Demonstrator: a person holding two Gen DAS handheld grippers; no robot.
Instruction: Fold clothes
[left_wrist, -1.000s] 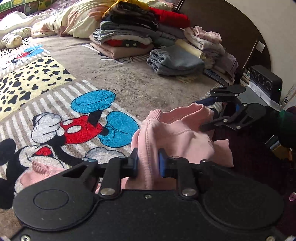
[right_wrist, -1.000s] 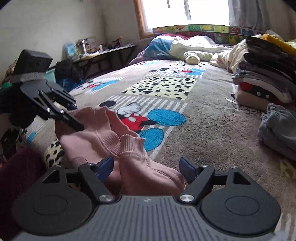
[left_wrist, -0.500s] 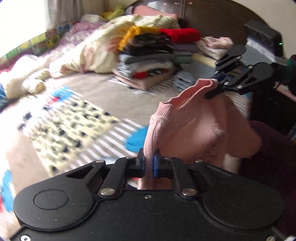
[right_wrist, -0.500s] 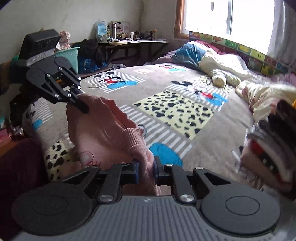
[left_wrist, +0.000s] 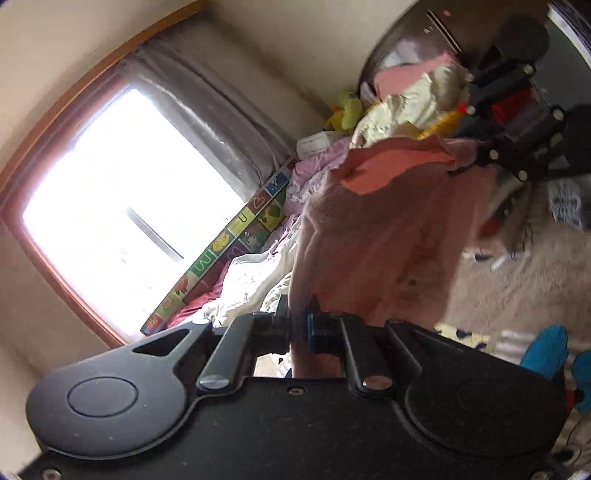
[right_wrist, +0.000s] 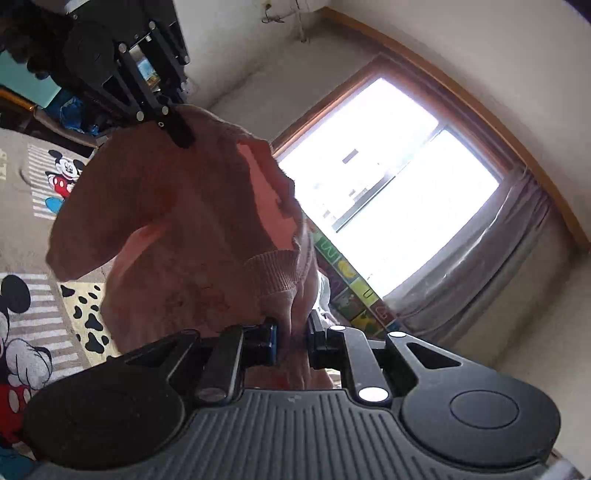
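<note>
A pink knit sweater (left_wrist: 376, 236) hangs in the air between my two grippers, above the bed. My left gripper (left_wrist: 298, 325) is shut on one edge of it. My right gripper (right_wrist: 291, 338) is shut on the other edge, near a ribbed cuff (right_wrist: 275, 273). In the left wrist view the right gripper (left_wrist: 469, 162) shows at the upper right, pinching the sweater. In the right wrist view the left gripper (right_wrist: 177, 133) shows at the upper left, pinching it too. The sweater (right_wrist: 166, 221) hangs bunched and tilted.
A Mickey Mouse bedspread (right_wrist: 29, 302) lies below. A bright window (left_wrist: 122, 206) with a grey curtain (left_wrist: 221, 122) is behind. Rumpled bedding (left_wrist: 255, 273) and piled clothes (left_wrist: 413, 99) lie by the headboard. A desk with clutter (right_wrist: 33, 110) stands beyond the bed.
Both grippers have lifted the sweater off the bed and tilted upward toward the window. One second ago the right gripper was open; it closed on the sweater.
</note>
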